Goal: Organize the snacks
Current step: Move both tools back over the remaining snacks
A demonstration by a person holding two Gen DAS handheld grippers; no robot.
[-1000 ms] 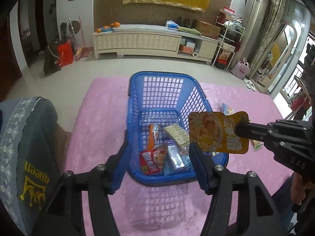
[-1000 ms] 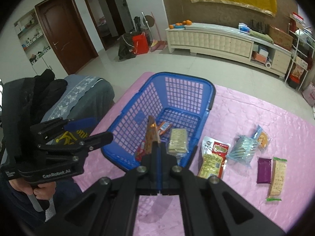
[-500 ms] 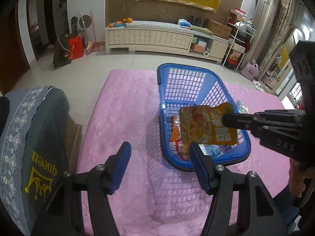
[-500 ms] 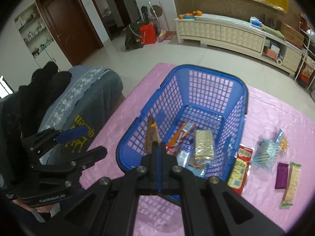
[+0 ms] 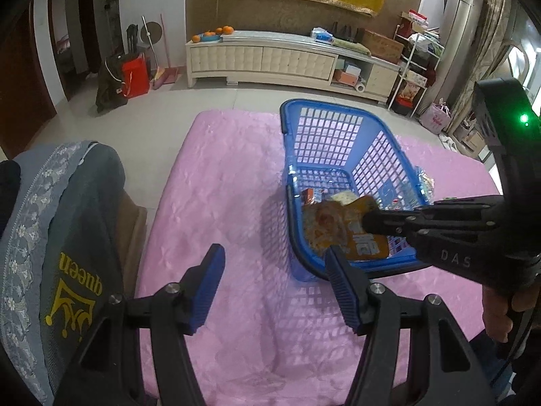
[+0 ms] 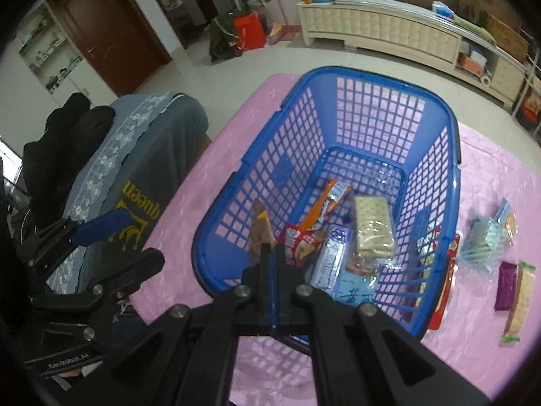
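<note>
right gripper (image 6: 267,253) pinching orange snack pouch (image 5: 333,225), grip apparently easing | over blue basket (image 6: 453,155), near end | left gripper (image 5: 274,275) apart, empty

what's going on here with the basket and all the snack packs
A person is sorting snacks into a blue basket on a pink cloth. The right gripper holds an orange snack pouch by its edge just over the basket, its jaws starting to open. The left gripper hangs open and empty beside the basket. Several packs already lie inside; a few more wait on the cloth, including a purple bar.
</note>
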